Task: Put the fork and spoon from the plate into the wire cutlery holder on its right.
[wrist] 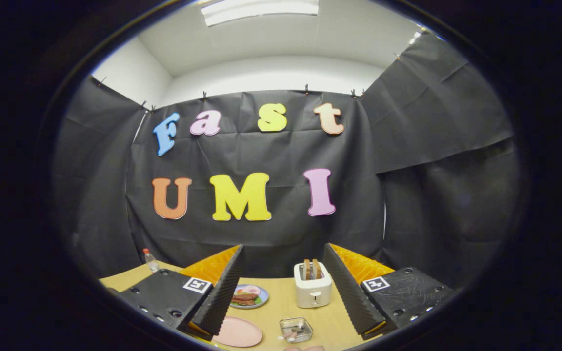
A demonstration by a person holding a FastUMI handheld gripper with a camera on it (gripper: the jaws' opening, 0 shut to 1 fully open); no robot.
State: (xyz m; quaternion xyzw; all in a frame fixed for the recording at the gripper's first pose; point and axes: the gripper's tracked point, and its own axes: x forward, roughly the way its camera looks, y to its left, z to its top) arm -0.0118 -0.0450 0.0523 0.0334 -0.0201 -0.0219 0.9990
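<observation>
My gripper [284, 253] is held well above the wooden table [330, 321], open wide, with nothing between its fingers. Below and between the fingers lies a pink plate [237, 331] whose visible part looks bare. Just right of it stands a small square wire holder [296, 329] with some pale, small items in it that I cannot identify. A small white piece [281, 337] lies at the holder's left side. The fork and spoon are too small to make out for certain.
A white toaster [312, 286] with two slices of toast stands behind the holder. A blue-rimmed plate of food [248, 296] sits behind the pink plate. A small bottle [150, 260] stands at the table's far left corner. Black cloth walls close the booth.
</observation>
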